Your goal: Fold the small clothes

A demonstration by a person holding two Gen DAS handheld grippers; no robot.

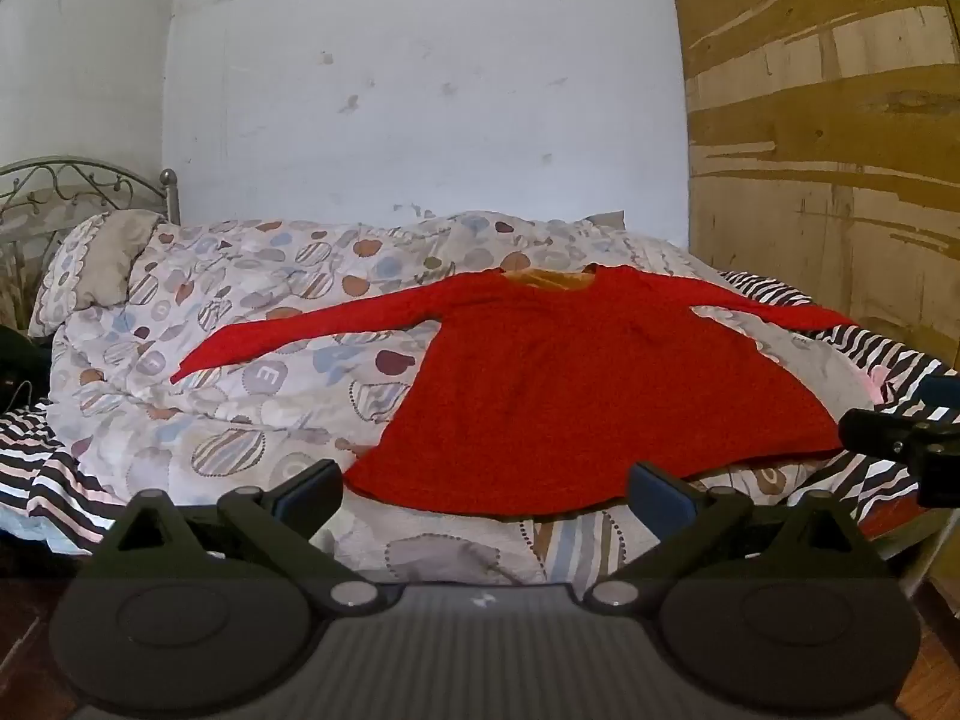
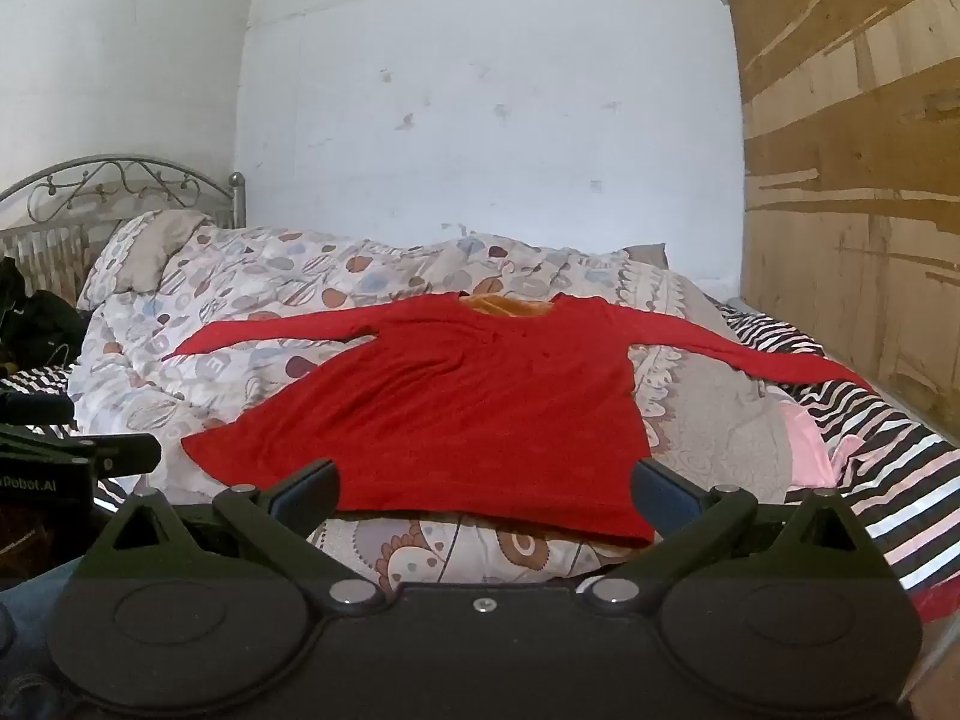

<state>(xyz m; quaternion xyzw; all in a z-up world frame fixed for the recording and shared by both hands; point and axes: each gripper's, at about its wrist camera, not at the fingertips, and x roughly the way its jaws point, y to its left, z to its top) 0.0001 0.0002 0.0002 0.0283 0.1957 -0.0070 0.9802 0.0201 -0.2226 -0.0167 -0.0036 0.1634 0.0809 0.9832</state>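
Nearest the cameras, the left gripper (image 1: 486,495) and the right gripper (image 2: 486,492) both hang just short of the hem with their fingers spread wide and nothing between them. Beyond them the red top (image 1: 576,384) lies face up and flat on the patterned duvet (image 1: 240,324), hem toward the grippers, neckline away, an orange lining showing at the collar. Both long sleeves reach straight out to the sides, the right one running onto the striped sheet (image 2: 888,450). No crease or fold shows anywhere in the garment, so the folding looks not yet begun: spreading seems done, while sleeves, sides and the final halving all remain. Farther back stand a pillow (image 1: 102,264), the metal headboard (image 2: 120,186) and the white wall.
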